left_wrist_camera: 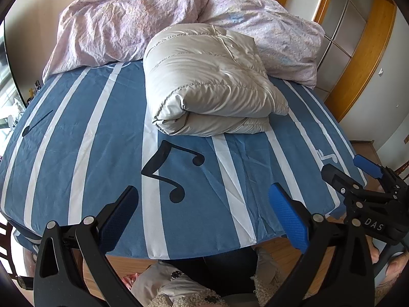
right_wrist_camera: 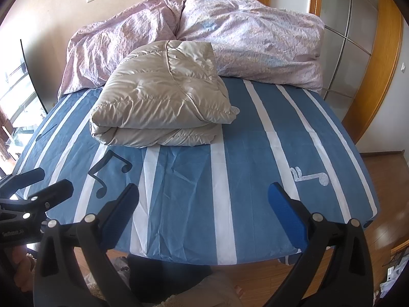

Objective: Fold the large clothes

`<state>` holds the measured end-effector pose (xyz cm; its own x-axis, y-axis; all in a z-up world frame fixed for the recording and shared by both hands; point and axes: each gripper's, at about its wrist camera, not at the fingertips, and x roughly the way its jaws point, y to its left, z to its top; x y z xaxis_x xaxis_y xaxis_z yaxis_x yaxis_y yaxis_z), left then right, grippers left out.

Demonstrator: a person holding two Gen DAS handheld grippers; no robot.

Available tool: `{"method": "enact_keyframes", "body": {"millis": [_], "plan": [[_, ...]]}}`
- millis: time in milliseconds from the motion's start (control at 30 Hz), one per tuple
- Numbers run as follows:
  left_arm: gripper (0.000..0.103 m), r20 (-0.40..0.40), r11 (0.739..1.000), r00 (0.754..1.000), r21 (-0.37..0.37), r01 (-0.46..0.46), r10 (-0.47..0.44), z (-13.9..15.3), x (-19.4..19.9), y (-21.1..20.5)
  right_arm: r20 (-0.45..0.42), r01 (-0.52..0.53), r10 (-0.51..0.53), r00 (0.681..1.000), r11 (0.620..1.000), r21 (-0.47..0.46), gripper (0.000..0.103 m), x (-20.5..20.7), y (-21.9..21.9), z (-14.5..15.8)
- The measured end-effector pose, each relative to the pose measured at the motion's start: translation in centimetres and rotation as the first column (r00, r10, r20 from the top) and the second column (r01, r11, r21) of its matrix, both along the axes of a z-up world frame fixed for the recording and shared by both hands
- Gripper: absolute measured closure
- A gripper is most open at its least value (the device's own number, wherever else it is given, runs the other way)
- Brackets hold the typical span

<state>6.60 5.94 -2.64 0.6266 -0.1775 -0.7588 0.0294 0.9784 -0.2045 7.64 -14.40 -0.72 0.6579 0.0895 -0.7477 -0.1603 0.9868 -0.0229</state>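
Note:
A beige quilted down jacket lies folded into a thick bundle on the blue striped bed sheet, near the bed's middle; the right wrist view shows the same jacket left of centre. My left gripper is open above the bed's near edge, well short of the jacket, with nothing between its fingers. My right gripper is open too, likewise over the near edge and empty. In the left wrist view the right gripper shows at the right side.
A crumpled pink floral duvet is heaped at the head of the bed behind the jacket. Wooden-framed wardrobe doors stand to the right. A person's legs and wooden floor show below the bed's near edge.

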Motion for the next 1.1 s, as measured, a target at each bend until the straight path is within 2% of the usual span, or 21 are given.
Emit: {"method": "enact_keyframes", "body": {"millis": [1100], "plan": [[0.001, 0.002, 1.000, 1.000, 0.011, 0.003, -0.003, 0.07, 0.11, -0.15, -0.006, -0.005, 0.005, 1.000, 1.000, -0.001, 0.002, 0.32, -0.30, -0.30]]}}
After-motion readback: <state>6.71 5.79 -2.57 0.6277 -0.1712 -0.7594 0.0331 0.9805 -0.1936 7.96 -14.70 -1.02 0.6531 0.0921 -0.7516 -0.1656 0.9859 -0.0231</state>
